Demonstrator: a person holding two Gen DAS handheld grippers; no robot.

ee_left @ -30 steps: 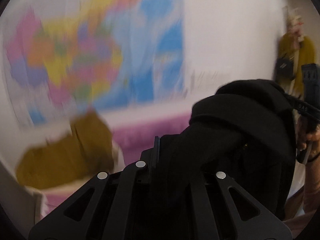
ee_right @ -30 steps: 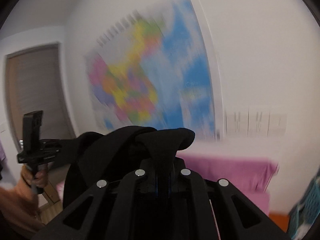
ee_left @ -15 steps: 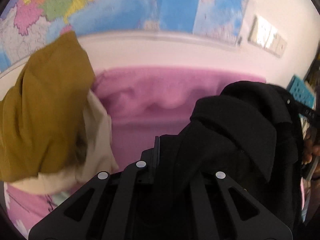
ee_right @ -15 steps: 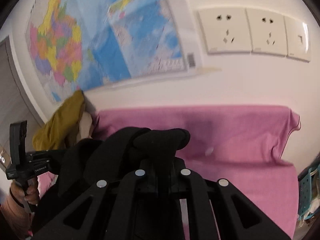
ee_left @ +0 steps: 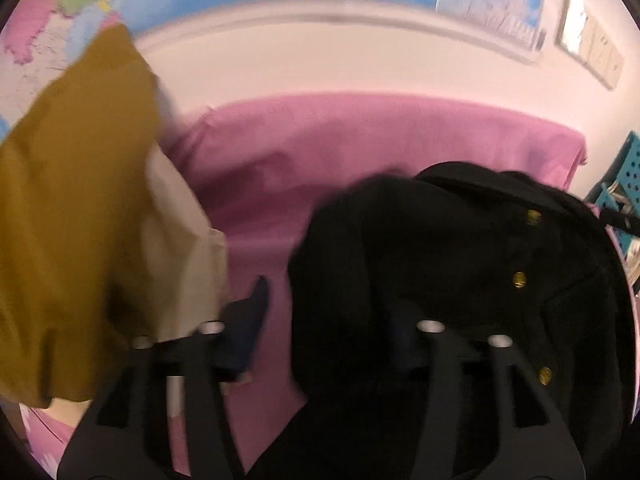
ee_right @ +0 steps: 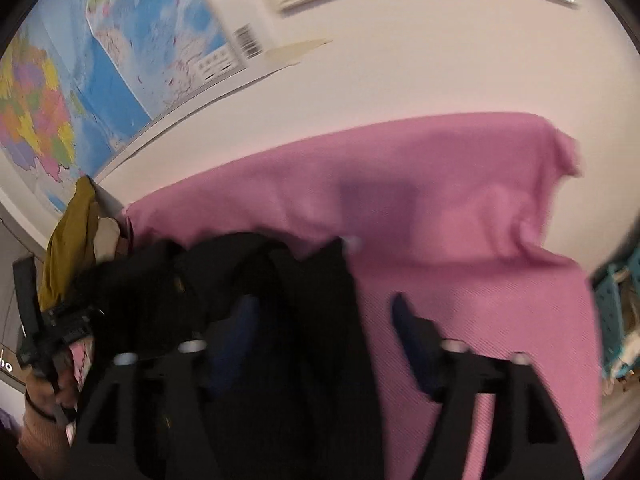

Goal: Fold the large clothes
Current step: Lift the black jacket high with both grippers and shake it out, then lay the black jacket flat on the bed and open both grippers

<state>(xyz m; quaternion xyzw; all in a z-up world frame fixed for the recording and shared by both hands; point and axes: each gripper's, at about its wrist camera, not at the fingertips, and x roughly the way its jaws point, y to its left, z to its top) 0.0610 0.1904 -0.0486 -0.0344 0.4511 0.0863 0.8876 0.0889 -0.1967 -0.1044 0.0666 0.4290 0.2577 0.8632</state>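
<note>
A black garment with gold buttons (ee_left: pixel 460 264) lies bunched over the pink cloth-covered surface (ee_left: pixel 360 152). My left gripper (ee_left: pixel 320 308) is open, its jaws spread wide; the garment drapes over the right finger, and the left finger (ee_left: pixel 248 320) is bare. In the right wrist view the same garment (ee_right: pixel 248 300) covers the left finger, and the right finger (ee_right: pixel 416 332) is bare. My right gripper (ee_right: pixel 324 320) is open. The left gripper's handle (ee_right: pixel 44 328) shows at the far left, in a hand.
A mustard and beige clothing pile (ee_left: pixel 80 208) sits at the left on the surface. A teal perforated basket (ee_left: pixel 624 184) stands at the right edge. A colourful map (ee_right: pixel 80 88) and wall sockets (ee_left: pixel 592 52) are on the wall behind.
Both grippers have tipped down towards the pink surface and opened; their jaws, shut on the black garment earlier, now stand apart. The garment has dropped lower.
</note>
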